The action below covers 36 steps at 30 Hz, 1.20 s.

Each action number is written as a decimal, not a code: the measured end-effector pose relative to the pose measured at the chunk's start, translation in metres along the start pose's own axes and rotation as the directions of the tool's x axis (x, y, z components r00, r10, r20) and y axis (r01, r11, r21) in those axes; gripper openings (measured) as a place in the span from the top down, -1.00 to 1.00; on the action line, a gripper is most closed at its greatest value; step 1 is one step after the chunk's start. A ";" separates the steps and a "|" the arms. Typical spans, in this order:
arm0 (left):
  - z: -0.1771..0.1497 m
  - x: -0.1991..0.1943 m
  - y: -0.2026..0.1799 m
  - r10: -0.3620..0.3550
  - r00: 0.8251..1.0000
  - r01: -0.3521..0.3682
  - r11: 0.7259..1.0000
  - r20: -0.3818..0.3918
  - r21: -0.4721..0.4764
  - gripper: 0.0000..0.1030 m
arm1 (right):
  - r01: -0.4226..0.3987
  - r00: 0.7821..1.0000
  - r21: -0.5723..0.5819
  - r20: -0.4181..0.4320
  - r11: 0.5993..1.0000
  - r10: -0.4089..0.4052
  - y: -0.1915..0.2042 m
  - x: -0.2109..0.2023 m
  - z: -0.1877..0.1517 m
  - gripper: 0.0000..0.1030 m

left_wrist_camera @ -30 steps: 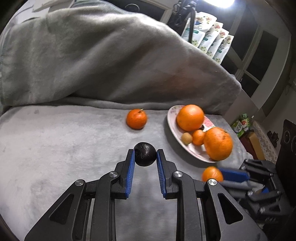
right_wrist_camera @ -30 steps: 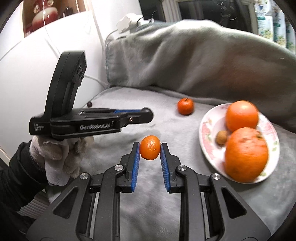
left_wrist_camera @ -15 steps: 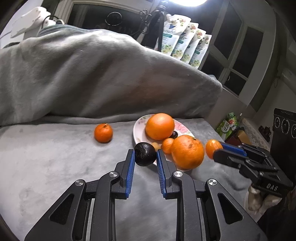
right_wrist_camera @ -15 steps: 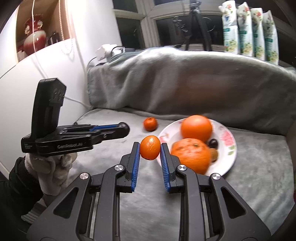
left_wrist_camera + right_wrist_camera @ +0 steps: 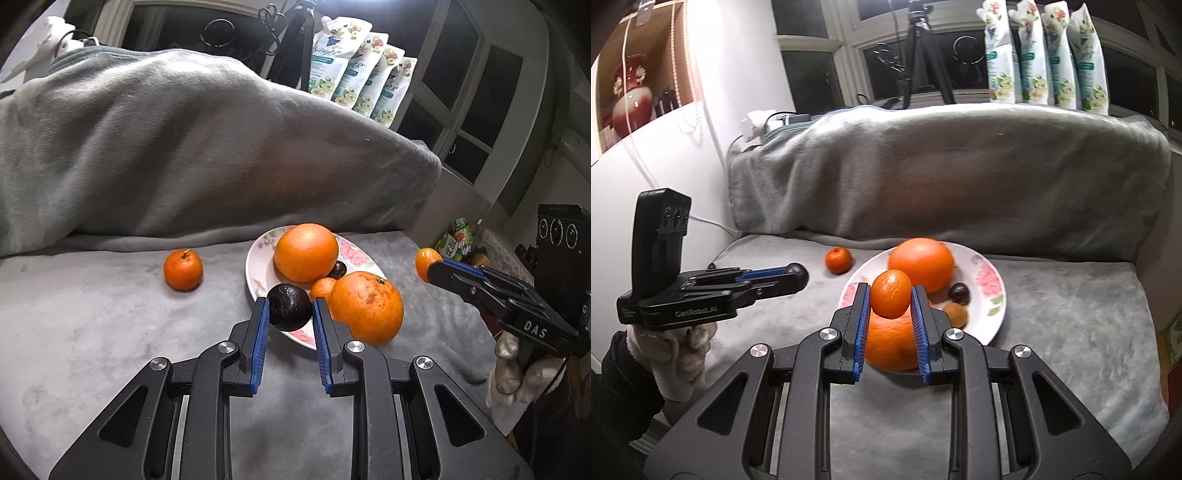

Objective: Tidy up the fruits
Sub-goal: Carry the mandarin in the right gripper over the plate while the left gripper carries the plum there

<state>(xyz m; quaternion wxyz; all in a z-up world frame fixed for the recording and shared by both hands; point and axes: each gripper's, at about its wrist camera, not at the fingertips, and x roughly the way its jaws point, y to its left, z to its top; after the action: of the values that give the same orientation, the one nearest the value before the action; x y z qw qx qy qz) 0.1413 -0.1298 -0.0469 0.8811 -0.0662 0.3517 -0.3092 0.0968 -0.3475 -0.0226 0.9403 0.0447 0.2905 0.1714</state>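
Left wrist view
Left gripper: fingers clamped on a dark round fruit, held over the near rim of the plate.
Plate contents: large orange at the back, second large orange at the near right edge, small orange fruit and a dark plum-like fruit between them.
Loose fruit: tangerine on the grey blanket, left of the plate, apart from it.
Right gripper: enters from the right, a small mandarin at its tip, beside the plate.

Right wrist view
Right gripper: fingers closed on the small mandarin, above the plate.
Plate contents: large orange behind, second orange under the fingers, dark fruit, small brown fruit.
Loose fruit: tangerine left of the plate.
Left gripper: side-on at left, dark fruit at its tip, gloved hand beneath.
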 end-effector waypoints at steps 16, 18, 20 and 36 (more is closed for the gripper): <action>0.007 0.021 -0.007 0.014 1.000 -0.013 0.999 -0.022 0.032 0.57 | 0.029 0.999 0.070 -0.031 0.997 -0.027 -0.044 0.033 0.003 0.55; 0.008 0.022 -0.009 0.017 1.000 -0.016 0.999 -0.024 0.041 0.57 | 0.032 0.999 0.071 -0.039 0.997 -0.029 -0.045 0.036 0.003 0.55; 0.009 0.024 -0.010 0.019 1.000 -0.017 0.999 -0.025 0.049 0.57 | 0.030 0.998 0.074 -0.048 0.997 -0.026 -0.047 0.040 0.003 0.55; 0.009 0.032 -0.013 0.013 0.999 -0.011 0.999 -0.036 0.053 0.57 | 0.032 0.997 0.103 -0.067 0.994 -0.025 -0.056 0.054 0.001 0.55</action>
<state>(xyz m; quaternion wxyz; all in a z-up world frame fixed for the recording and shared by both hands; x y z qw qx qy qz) 0.1589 -0.1597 -0.0538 0.8779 -0.0352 0.3595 -0.3144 0.1556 -0.3812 -0.0609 0.9290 0.0840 0.3303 0.1439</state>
